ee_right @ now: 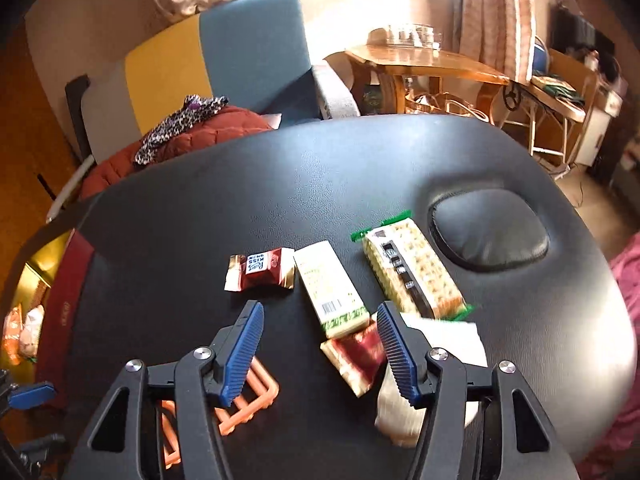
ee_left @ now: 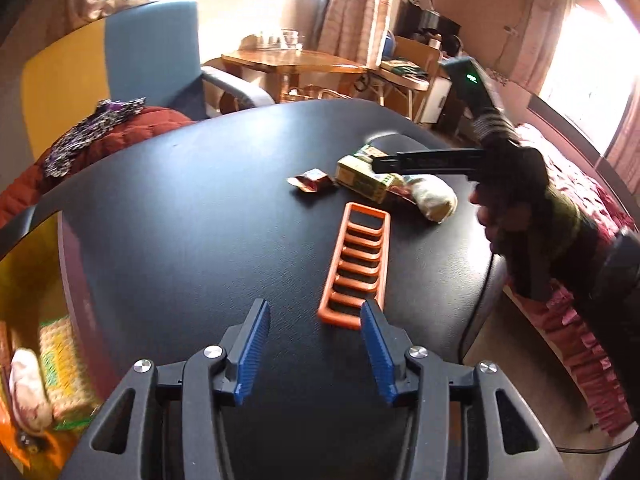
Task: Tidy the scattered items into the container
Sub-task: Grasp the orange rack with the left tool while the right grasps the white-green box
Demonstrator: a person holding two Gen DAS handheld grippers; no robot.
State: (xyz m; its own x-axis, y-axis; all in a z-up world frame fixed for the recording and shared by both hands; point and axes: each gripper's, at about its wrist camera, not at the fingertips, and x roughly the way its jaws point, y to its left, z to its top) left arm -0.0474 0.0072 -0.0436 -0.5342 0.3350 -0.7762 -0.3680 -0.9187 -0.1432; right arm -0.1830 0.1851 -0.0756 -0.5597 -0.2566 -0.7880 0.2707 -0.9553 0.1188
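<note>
Snacks lie scattered on the black padded table (ee_right: 320,168): a red candy (ee_right: 260,270), a pale yellow box (ee_right: 332,292), a cracker pack (ee_right: 412,272), a red-gold wrapper (ee_right: 356,356) and a blurred white packet (ee_right: 404,412). My right gripper (ee_right: 320,344) hovers open just above them, the wrapper lying under its right finger. In the left wrist view it shows as a black tool (ee_left: 400,162) in a gloved hand (ee_left: 516,184) over the pile (ee_left: 360,178). My left gripper (ee_left: 316,344) is open and empty near an orange slotted rack (ee_left: 356,268). The container (ee_left: 32,360) sits low at the left, with packets inside.
A dark red strip (ee_right: 64,300) runs along the table's left edge above the container. An oval cushion (ee_right: 488,236) is set into the table's far right. A blue and yellow armchair (ee_left: 152,56) with a red jacket (ee_left: 120,136) stands behind, then a wooden table (ee_left: 288,60).
</note>
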